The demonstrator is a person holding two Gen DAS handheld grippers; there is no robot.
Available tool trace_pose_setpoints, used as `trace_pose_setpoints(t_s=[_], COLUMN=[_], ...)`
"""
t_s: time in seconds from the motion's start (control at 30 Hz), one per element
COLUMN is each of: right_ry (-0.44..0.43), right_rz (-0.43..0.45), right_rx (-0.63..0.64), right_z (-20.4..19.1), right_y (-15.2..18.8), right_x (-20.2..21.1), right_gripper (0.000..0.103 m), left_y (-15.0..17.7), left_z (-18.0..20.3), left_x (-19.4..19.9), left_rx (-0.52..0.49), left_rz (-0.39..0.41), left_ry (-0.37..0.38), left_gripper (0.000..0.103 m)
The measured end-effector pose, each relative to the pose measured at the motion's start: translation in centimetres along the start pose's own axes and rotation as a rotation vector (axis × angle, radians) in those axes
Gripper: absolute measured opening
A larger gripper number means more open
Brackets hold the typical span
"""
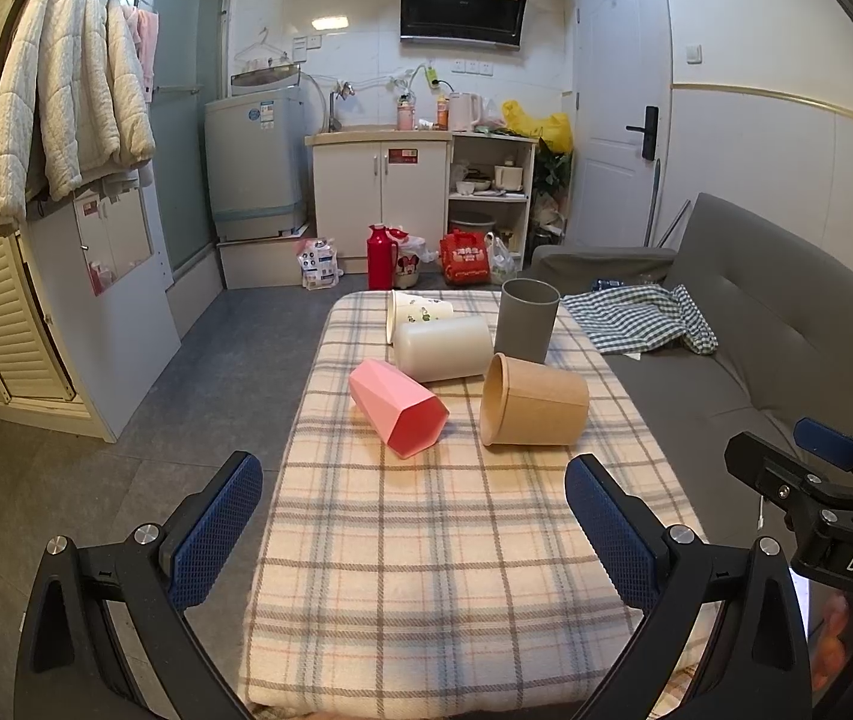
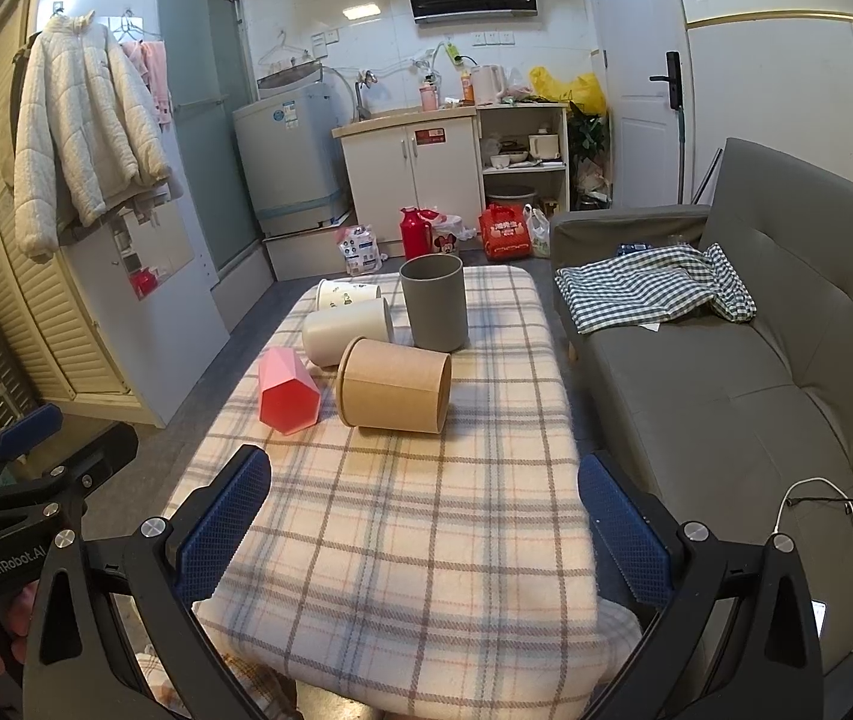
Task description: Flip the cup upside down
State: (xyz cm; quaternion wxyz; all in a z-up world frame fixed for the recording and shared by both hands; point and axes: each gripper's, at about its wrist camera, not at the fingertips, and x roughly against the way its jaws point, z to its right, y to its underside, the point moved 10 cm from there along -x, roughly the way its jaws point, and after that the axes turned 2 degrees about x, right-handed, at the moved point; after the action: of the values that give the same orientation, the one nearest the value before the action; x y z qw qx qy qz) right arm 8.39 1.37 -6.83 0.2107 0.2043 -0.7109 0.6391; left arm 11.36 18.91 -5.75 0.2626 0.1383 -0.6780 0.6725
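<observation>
Several cups lie on a plaid-covered table (image 1: 426,570). A pink faceted cup (image 1: 397,407) (image 2: 289,391), a brown paper cup (image 1: 533,401) (image 2: 393,385), a white cup (image 1: 444,348) (image 2: 347,335) and a printed white cup (image 1: 417,311) (image 2: 347,294) lie on their sides. A grey cup (image 1: 527,319) (image 2: 433,311) stands upright, mouth up. My left gripper (image 1: 414,531) is open and empty over the near table. My right gripper (image 2: 424,531) is open and empty, near the table's front edge.
A grey sofa (image 2: 756,372) with a checked cloth (image 2: 654,291) runs along the table's right side. A white cable (image 2: 834,516) lies on the sofa seat. The other gripper shows at the right edge in the left wrist view (image 1: 816,480). Kitchen cabinets (image 1: 378,192) stand behind.
</observation>
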Motion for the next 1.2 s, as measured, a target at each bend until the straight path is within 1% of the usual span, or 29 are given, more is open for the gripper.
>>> trace_pose_setpoints(t_s=[0.23, 0.4, 0.5, 0.6, 0.7, 0.8, 0.87, 0.9, 1.0, 1.1, 1.2], right_ry=[-0.003, -0.011, -0.025, -0.043, -0.099, -0.141, -0.18, -0.187, -0.195, -0.189, -0.208], right_rz=[-0.014, -0.035, -0.056, -0.086, -0.124, -0.159, -0.197, -0.204, -0.239, -0.31, -0.377], right_rx=[-0.005, 0.002, 0.008, 0.045, 0.115, 0.195, 0.26, 0.287, 0.422, 0.573, 0.652], right_z=[0.0, 0.1, -0.1, -0.3, -1.2, -2.3, -3.5, -4.0, -6.1, -8.4, -10.2], right_y=[0.4, 0.2, 0.0, -1.1, -3.3, -6.6, -9.3, -10.2, -13.5, -15.1, -15.2], right_x=[-0.3, -0.9, -1.6, -2.8, -4.6, -7.0, -9.3, -10.2, -14.2, -19.3, -24.1], right_gripper=[0.103, 0.103, 0.103, 0.103, 0.103, 0.103, 0.103, 0.103, 0.103, 0.103, 0.103], left_y=[0.3, 1.3, 0.9, 0.0, -1.0, -2.0, -2.6, -2.9, -4.1, -5.2, -5.9], left_z=[0.0, -0.3, -0.8, -1.5, -2.9, -4.4, -5.8, -6.1, -8.0, -9.4, -10.7], left_x=[-0.2, -1.1, -1.8, -2.8, -4.3, -6.2, -7.9, -8.5, -11.3, -14.0, -16.4], left_rx=[0.0, 0.016, 0.02, 0.036, 0.059, 0.078, 0.088, 0.09, 0.098, 0.108, 0.124], left_rz=[-0.005, -0.054, -0.072, -0.104, -0.127, -0.146, -0.165, -0.17, -0.183, -0.194, -0.206], left_ry=[0.001, -0.006, -0.011, -0.006, -0.02, -0.056, -0.079, -0.085, -0.116, -0.141, -0.154], left_gripper=[0.103, 0.103, 0.103, 0.103, 0.103, 0.103, 0.103, 0.103, 0.103, 0.103, 0.103])
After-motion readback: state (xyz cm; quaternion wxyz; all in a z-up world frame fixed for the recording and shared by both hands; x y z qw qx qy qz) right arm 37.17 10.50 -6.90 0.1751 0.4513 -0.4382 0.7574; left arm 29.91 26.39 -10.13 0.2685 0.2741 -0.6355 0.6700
